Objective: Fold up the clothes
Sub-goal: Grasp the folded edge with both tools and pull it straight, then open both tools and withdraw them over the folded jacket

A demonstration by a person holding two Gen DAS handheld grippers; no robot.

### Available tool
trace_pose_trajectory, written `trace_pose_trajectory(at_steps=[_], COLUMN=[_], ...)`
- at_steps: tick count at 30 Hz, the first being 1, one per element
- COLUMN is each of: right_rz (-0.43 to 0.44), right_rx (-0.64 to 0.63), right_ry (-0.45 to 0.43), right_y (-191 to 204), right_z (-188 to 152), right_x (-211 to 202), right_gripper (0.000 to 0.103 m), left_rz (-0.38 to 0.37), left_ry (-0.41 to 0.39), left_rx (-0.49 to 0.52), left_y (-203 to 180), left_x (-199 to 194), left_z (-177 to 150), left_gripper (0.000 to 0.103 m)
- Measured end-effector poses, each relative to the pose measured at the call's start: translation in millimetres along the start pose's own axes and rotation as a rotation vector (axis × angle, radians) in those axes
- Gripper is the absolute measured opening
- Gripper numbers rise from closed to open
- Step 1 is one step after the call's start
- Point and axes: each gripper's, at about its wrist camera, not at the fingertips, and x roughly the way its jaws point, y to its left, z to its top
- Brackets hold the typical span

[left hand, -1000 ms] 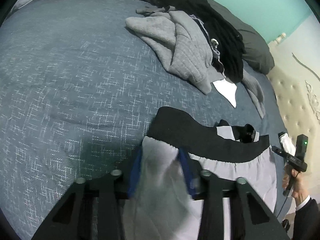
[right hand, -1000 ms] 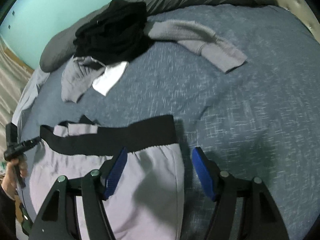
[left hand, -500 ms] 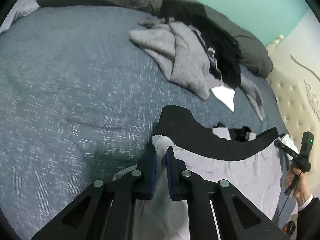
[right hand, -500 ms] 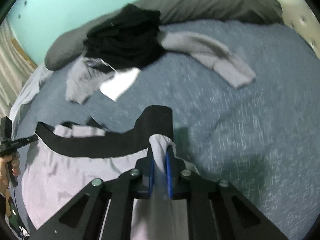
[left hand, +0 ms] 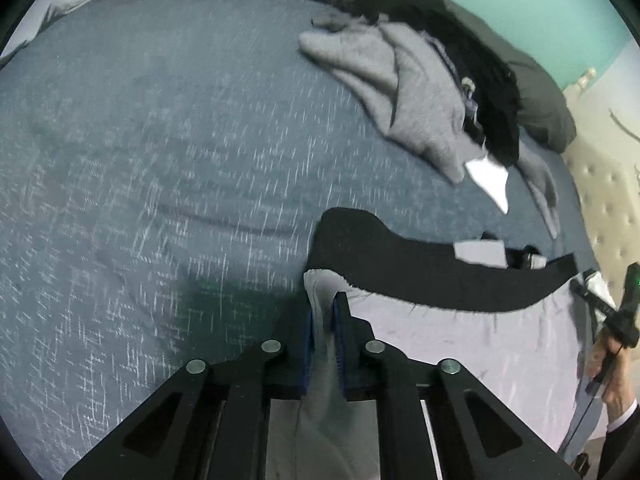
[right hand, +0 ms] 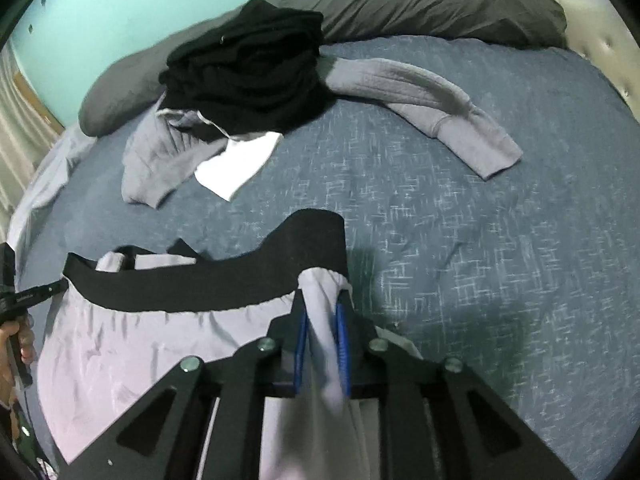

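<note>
**Both grippers clamped on the shorts**

Your left gripper (left hand: 324, 320) has its blue pads closed on a pinch of the lilac shorts (left hand: 460, 344) just below the black waistband (left hand: 440, 276); your right gripper (right hand: 322, 332) pinches the other side the same way. The shorts lie near you on the blue bed (right hand: 460, 208), spread and not yet folded. Far off, a grey sweater (right hand: 432, 92) and black garment (right hand: 248, 68) sit heaped, unfolded.
</note>
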Motion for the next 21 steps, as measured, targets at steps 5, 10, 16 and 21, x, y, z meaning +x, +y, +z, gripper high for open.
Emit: trace_pose_trajectory(at_steps=[5, 10, 16, 21], right_rz=[-0.055, 0.070, 0.220, 0.294], right_rx=[0.042, 0.129, 0.118, 0.043], right_ry=[-0.077, -0.110, -0.074, -0.021], right_y=[-7.4, -2.9, 41.4, 96.5], right_z=[0.3, -25.3, -66.0, -105.0], right_x=[-33.5, -67.3, -88.0, -88.0], right_gripper=[0.032, 0.032, 0.032, 0.028], left_rz=[0.025, 0.032, -0.038, -0.089], left_ry=[-0.063, -0.098, -0.060, -0.016], left_rx=[0.008, 0.075, 0.138, 0.136], left_y=[-2.3, -23.2, -67.1, -95.7], left_x=[-36.9, -78.4, -99.2, -88.1], left_z=[-1.7, -29.4, -85.7, -130.9], left_gripper=[0.030, 0.030, 0.030, 0.030])
